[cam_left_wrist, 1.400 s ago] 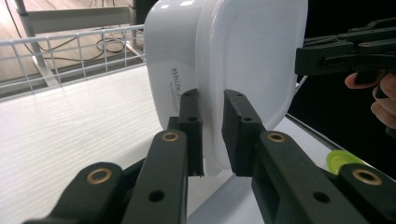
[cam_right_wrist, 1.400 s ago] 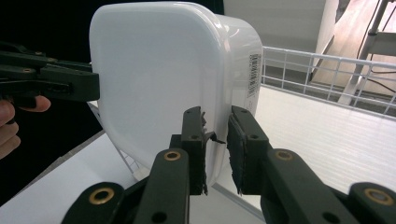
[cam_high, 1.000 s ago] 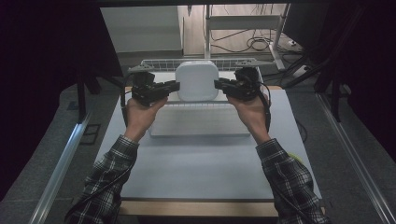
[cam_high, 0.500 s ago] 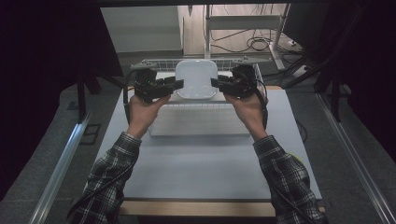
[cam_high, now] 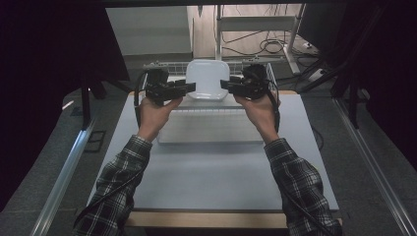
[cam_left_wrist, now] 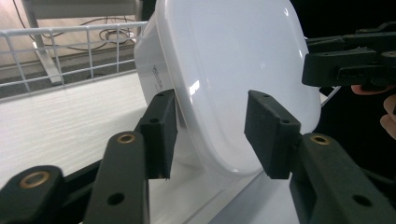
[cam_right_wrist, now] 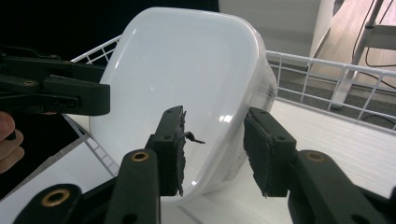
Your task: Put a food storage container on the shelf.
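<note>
With the white tub [cam_high: 207, 78] propped on edge inside the wire basket [cam_high: 162, 65] at the bench's far end, just freed: both grippers' jaws opening, straddling its rims without pressing.

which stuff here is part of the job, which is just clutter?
In play:
- white container, tilted in the wire rack
- left claw, open
- right claw, open

Lying about:
- cables on the floor
- white tray

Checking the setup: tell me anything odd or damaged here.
The white tub stands tilted on its edge against the wire rack, not flat. The right gripper has a torn, frayed pad. Both grippers' jaws have just been opening.
</note>
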Tool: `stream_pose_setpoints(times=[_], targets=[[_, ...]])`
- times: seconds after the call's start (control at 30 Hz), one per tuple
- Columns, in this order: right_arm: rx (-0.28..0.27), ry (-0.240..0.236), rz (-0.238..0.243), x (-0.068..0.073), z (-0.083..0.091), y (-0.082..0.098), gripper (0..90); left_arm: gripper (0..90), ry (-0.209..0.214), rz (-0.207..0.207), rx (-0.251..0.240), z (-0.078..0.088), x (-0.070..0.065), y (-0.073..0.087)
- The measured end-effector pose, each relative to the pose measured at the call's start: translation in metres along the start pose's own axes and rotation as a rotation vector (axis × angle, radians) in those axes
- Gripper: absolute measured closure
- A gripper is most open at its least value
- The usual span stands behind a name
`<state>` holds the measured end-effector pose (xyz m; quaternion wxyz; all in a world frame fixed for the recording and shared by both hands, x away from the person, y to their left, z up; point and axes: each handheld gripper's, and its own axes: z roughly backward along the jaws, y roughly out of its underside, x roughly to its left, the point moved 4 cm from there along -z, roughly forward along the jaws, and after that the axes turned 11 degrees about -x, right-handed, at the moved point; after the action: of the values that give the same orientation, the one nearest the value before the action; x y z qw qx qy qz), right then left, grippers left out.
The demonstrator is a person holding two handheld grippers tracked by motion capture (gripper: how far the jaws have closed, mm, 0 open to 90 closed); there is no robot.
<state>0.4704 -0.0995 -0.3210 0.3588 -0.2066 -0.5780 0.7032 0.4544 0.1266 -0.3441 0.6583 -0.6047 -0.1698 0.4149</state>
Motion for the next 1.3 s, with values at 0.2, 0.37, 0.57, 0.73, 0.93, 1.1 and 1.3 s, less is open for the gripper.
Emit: stream_pose_setpoints(times=[0.2, 0.37, 0.57, 0.73, 0.93, 1.1, 1.3], targets=[[0.001, 0.039, 0.016, -0.003, -0.005, -0.002, 55.0, 49.4, -0.003, 0.008, 0.007, -0.005, 0.002, -0.002], [0.0, 0.059, 0.01, -0.006, -0.01, -0.002, 54.6, 47.0, 0.011, 0.055, 0.006, -0.008, 0.006, -0.004], [-0.015, 0.099, 0.032, -0.008, -0.017, -0.005, 54.4, 40.8, -0.042, 0.021, -0.015, -0.013, 0.01, -0.007], [-0.023, 0.105, 0.046, -0.01, -0.019, -0.005, 50.3, 29.3, -0.093, -0.059, -0.023, -0.015, 0.01, -0.011], [-0.038, 0.069, 0.047, -0.01, -0.013, -0.003, 41.3, 19.2, -0.08, -0.105, -0.048, -0.01, 0.006, -0.011], [-0.047, 0.025, 0.029, -0.008, -0.003, 0.0, 31.6, 9.8, -0.052, -0.138, -0.029, -0.006, -0.001, -0.007], [-0.038, -0.007, 0.038, -0.003, 0.006, 0.007, 25.0, 5.0, -0.012, -0.152, -0.02, 0.001, -0.008, 0.001]])
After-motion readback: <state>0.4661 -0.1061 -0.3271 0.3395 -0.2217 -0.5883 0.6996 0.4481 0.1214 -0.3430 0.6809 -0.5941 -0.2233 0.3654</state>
